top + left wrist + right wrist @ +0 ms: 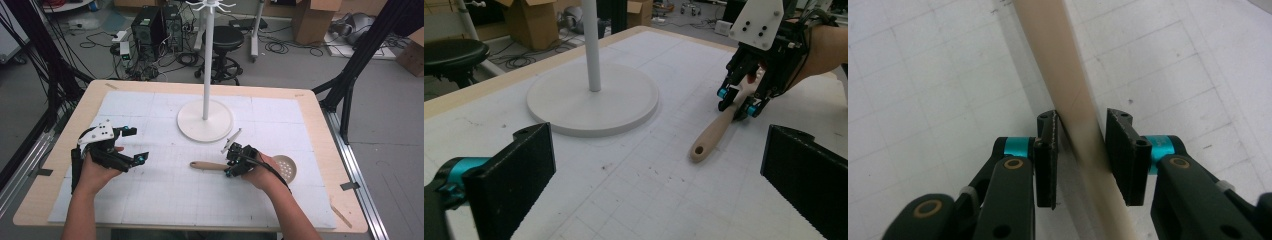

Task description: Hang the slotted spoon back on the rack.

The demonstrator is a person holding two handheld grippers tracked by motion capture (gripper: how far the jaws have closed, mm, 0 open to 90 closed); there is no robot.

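Observation:
A skimmer lies flat on the white grid mat, with its wooden handle [207,165] pointing left and its round perforated head [286,167] to the right of my hand. My right gripper [229,167] points down over the handle's middle. In the right gripper view the pale handle [1058,65] runs between the two black pads, which sit against both its sides, so my right gripper [1082,150] is shut on it. The left gripper view shows that grip [737,102] on the handle [711,135] too. My left gripper [136,145] rests open at the mat's left, holding nothing.
A white stand with a round base [205,121] and a tall pole [206,60] stands at the back middle of the mat; its base [574,100] is left of the skimmer in the left gripper view. A wooden stick [341,215] lies at the table's right front edge.

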